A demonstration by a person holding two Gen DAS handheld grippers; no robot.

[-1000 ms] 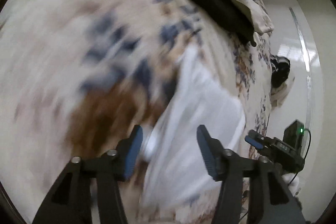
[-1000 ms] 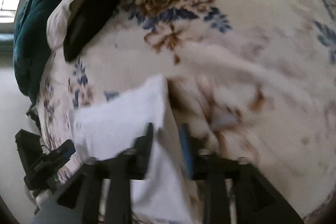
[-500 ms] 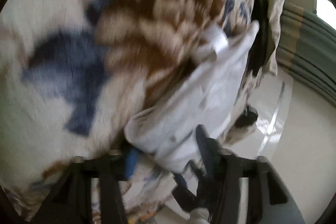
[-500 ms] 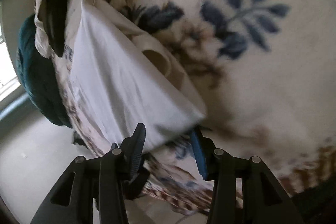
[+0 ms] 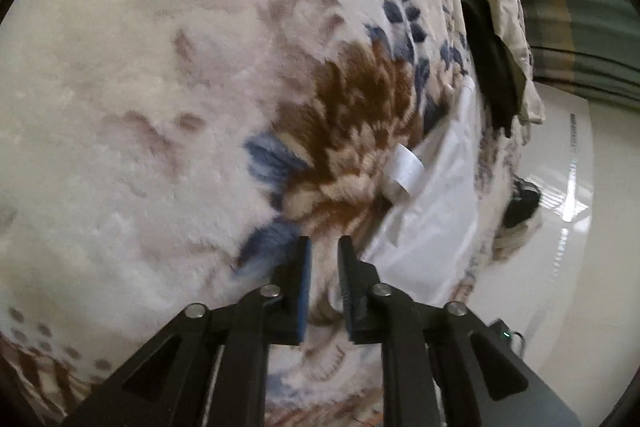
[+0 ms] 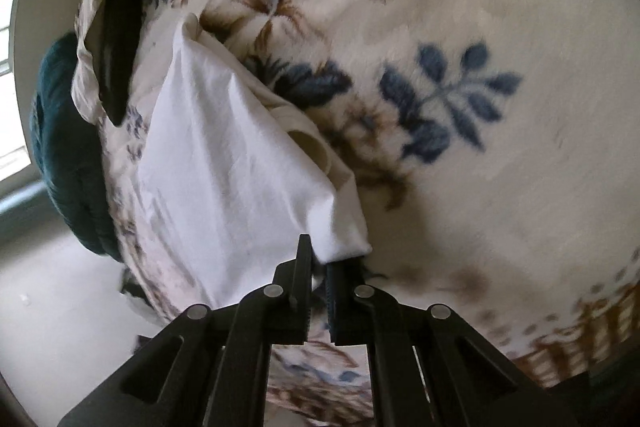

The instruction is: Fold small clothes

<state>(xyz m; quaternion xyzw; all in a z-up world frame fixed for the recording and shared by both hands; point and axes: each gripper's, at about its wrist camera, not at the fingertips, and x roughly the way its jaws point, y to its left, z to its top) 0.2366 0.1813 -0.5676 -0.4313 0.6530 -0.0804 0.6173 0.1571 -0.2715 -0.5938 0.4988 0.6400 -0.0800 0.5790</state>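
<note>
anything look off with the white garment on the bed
Yes: the white garment isn't flat. A loop-like bit curls up at its edge, and the near corner bunches by the right gripper.

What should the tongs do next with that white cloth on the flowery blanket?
Probably lift a corner and fold it across. The white cloth lies flat on the blanket, and the right tongs sit nearly closed at its near corner, though whether they pinch it is unclear. The left tongs hold nothing beside its other edge.

White garment (image 6: 224, 163) folded flat on floral blanket (image 6: 500, 39)
</note>
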